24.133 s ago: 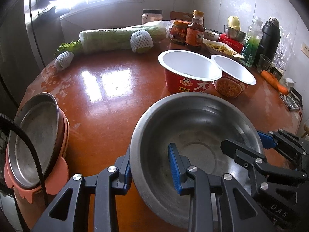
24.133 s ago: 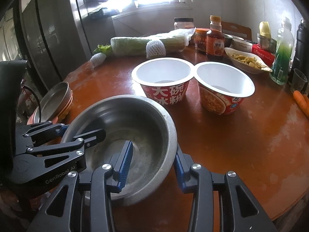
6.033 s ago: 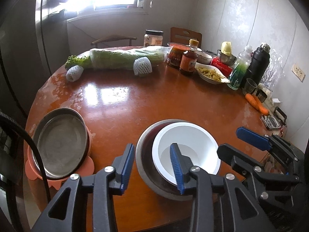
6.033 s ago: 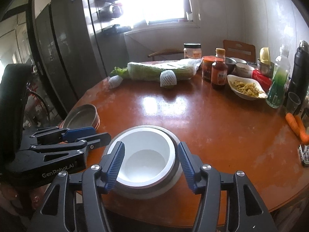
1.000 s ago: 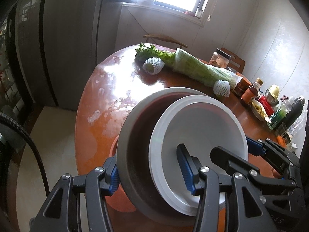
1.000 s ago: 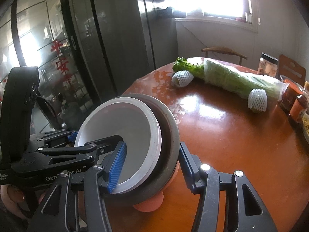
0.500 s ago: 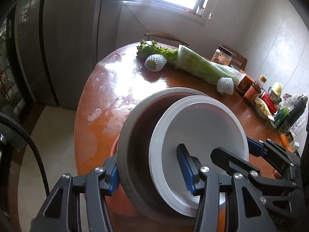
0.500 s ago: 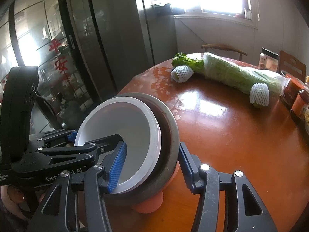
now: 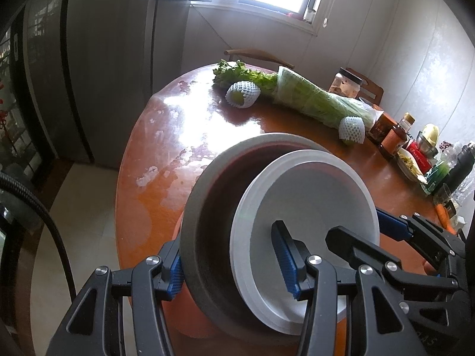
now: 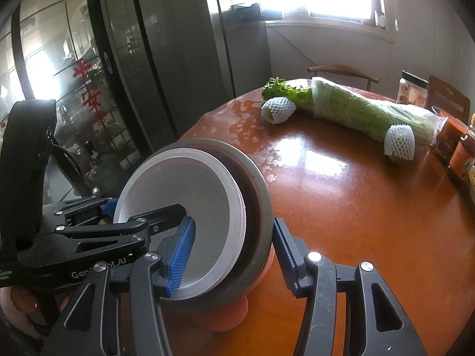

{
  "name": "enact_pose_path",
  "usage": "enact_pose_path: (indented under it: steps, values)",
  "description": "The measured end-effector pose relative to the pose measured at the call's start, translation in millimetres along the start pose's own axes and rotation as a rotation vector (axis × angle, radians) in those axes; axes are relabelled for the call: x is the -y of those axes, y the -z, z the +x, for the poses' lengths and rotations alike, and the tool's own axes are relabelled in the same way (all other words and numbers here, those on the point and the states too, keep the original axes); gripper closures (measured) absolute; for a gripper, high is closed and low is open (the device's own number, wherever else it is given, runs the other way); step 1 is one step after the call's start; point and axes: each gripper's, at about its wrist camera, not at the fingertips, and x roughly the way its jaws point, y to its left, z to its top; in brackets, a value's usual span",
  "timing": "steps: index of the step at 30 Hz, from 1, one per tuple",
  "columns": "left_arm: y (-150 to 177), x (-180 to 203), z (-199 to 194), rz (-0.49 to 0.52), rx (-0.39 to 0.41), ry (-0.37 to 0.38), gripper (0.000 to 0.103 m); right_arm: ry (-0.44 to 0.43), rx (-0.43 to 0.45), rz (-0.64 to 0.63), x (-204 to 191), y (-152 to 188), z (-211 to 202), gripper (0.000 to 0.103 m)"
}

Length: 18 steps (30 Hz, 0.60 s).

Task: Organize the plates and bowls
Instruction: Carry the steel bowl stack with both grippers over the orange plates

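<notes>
While both grippers carry the nested bowls, I note: steel bowl [image 9: 204, 219] with white bowl [image 9: 302, 207] inside, tilted, hanging just over the orange plate [image 10: 231, 317] at the near bench [image 10: 371, 207] edge. Left gripper [image 9: 228, 259] fingers pinch the steel bowl's wall on one side, one inside, one outside; right gripper [image 10: 234, 252] fingers pinch the opposite wall the same way. My judgement: level the bowl first, lower both sides together, centre it on the plate, release only once it sits flat. Writing: "GenRobot.AI" on the left gripper body. Red characters on the glass door [image 10: 86, 89], unreadable.
</notes>
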Motion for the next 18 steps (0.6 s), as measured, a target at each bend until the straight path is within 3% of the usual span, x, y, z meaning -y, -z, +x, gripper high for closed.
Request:
enact_pose_path:
  steps: [18]
  values:
    - [0.9,-3.0,6.6,-0.001,-0.009,-0.005,0.051,0.029,-0.001,-0.024,-5.2,1.0,6.9,0.048]
